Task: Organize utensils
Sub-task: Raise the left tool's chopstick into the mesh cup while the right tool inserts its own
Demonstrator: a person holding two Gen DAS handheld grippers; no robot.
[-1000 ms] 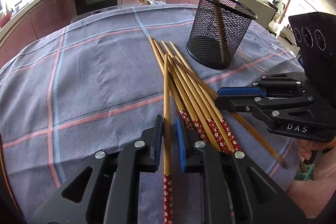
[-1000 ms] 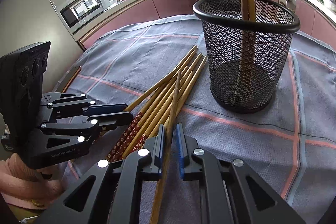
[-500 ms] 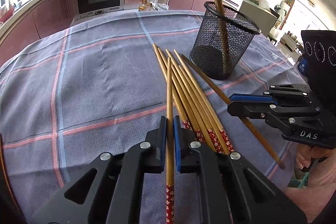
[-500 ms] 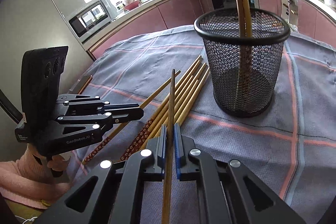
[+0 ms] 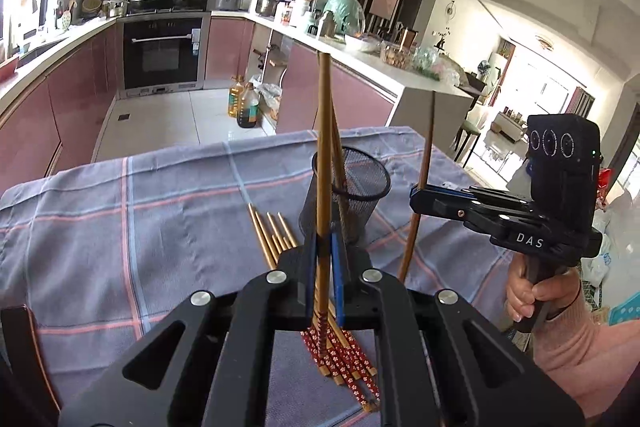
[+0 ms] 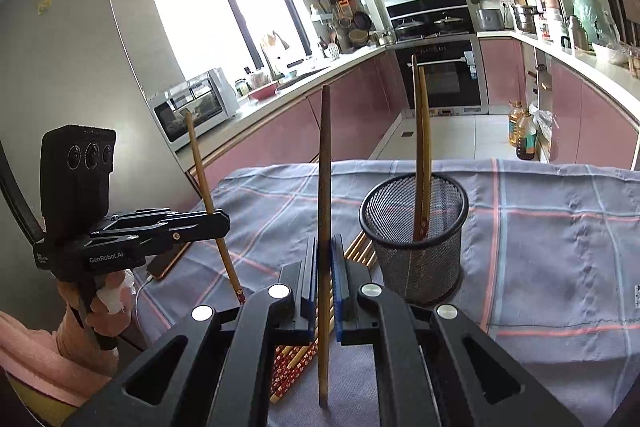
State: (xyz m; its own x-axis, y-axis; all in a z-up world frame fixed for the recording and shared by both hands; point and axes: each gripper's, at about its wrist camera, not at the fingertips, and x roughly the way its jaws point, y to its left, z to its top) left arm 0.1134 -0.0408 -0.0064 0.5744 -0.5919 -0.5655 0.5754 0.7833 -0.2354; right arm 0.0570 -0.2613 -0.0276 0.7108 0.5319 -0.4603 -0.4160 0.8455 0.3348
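Both tongs lifted off the surface since a sec ago: left tongs [image 5: 323, 259] pinching a flower-ended bamboo chopstick [image 5: 323, 163], right tongs [image 6: 323, 267] pinching a plain one [image 6: 325, 187], both upright near black mesh cup [image 6: 416, 235]; drop-in next, prob

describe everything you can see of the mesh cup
The mesh cup is a round black wire-mesh holder with a solid rim and base, standing upright on the checked cloth. Two brown chopsticks lean inside, sticking well above the rim. More chopsticks lie on the cloth at its left side. No gripper touches it.
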